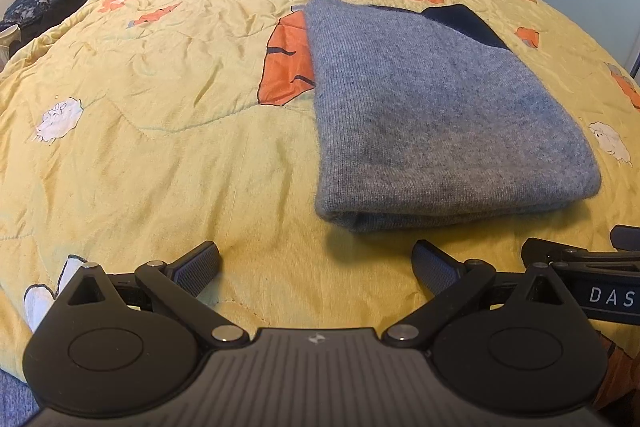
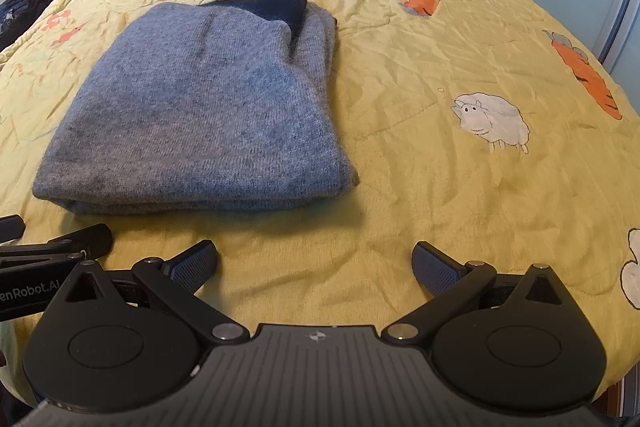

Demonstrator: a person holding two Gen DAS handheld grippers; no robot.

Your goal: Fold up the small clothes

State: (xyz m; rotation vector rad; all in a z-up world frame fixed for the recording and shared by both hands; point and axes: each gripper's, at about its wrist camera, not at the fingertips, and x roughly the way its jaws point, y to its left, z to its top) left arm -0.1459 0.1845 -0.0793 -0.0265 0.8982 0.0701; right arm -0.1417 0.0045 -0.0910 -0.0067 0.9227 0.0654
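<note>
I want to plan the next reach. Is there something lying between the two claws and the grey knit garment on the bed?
Nothing visible does. The folded grey knit garment lies flat on the yellow quilt, and only bare quilt separates its near edge from the open left claw and the open right claw.

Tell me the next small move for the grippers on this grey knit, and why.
Probably tuck the dark collar that pokes out at the far edge, or else leave it. The grey knit already lies folded flat on the yellow quilt, and both the left gripper and right gripper are open, empty and clear.
</note>
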